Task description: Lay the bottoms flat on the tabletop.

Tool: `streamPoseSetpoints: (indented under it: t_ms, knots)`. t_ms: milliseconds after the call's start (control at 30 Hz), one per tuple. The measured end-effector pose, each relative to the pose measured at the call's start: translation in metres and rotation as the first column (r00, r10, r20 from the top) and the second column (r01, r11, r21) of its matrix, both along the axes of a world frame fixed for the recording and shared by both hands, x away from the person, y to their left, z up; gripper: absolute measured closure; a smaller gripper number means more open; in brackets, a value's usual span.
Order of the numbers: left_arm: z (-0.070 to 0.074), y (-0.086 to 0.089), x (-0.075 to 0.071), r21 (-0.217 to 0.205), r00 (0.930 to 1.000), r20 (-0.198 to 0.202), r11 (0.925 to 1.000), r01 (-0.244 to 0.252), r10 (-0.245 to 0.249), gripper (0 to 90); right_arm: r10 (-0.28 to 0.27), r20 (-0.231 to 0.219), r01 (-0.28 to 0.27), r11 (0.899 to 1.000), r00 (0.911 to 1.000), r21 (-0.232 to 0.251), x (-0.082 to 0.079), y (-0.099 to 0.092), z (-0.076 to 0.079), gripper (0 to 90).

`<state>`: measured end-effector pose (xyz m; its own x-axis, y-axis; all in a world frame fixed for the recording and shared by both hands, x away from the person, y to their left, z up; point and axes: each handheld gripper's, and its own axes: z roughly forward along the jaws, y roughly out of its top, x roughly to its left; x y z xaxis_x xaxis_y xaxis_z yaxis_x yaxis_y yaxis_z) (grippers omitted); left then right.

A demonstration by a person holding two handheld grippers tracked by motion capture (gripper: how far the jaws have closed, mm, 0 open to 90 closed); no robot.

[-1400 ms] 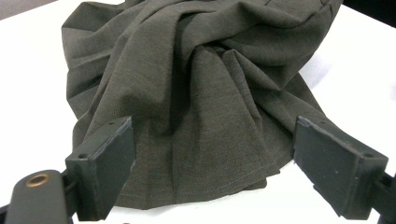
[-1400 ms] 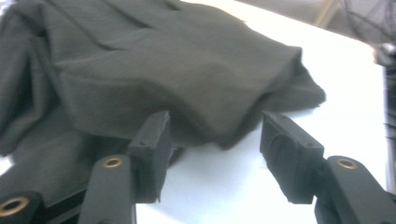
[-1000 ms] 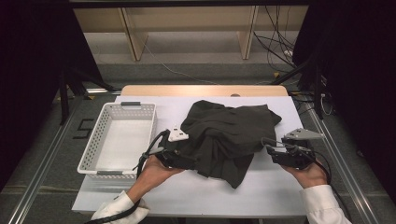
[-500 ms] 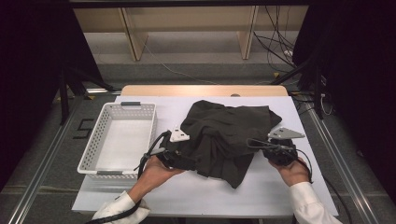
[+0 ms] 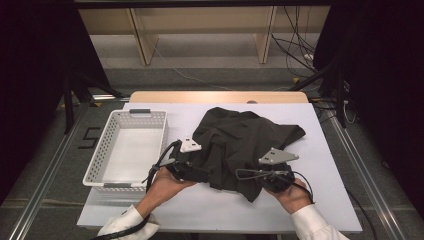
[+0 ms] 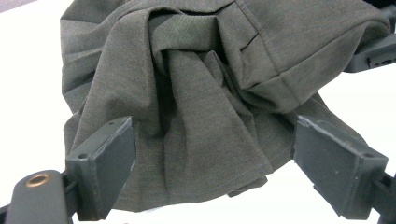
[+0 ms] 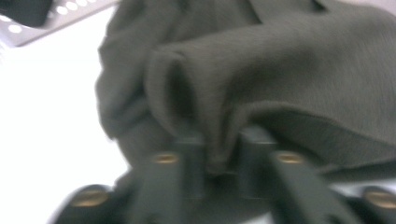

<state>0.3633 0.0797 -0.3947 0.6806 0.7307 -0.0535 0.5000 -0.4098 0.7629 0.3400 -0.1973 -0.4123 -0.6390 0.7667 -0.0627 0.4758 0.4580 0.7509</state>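
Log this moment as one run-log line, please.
left gripper: open, fingers astride dark garment hem | right gripper: fingers just reopening, fabric fold pinched between them | white basket: left of garment

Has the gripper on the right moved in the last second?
Yes. The right gripper has slid leftward from the table's right edge, in over the dark garment, toward the white basket.

The high view is evenly lit from above: the white table (image 5: 320,150) is bright, the far corners and sides black. Shadows are soft and short. The left gripper view is sharp, its table background blown out white. The right gripper view is blurred throughout, cloth (image 7: 289,79) and jaws smeared.
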Motion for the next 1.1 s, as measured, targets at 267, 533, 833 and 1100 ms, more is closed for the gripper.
streamPoseSetpoints:
  t_ms: [267,533,833,1100]
  knots:
    - [0.001,0.001,0.001,-0.009,1.0,-0.001,1.0,-0.004,0.004,13.6,-0.174,-0.003,0.173,0.983,0.9848,0.056,-0.002,-0.071,-0.013,28.2]
    - [-0.001,-0.003,0.0,0.006,1.0,-0.004,1.0,0.007,-0.007,13.6,-0.19,-0.022,0.19,0.963,0.9816,0.189,-0.01,-0.108,-0.009,25.1]
    - [0.001,-0.005,-0.001,-0.004,0.9999,-0.001,0.9999,0.014,-0.014,13.6,-0.248,0.031,0.235,0.944,0.9682,0.232,-0.016,-0.103,0.015,26.7]
    - [0.0,-0.03,-0.004,0.001,0.9978,-0.004,0.9978,0.067,-0.067,13.6,-0.407,0.015,0.403,0.908,0.9133,0.113,-0.003,-0.118,-0.011,27.2]
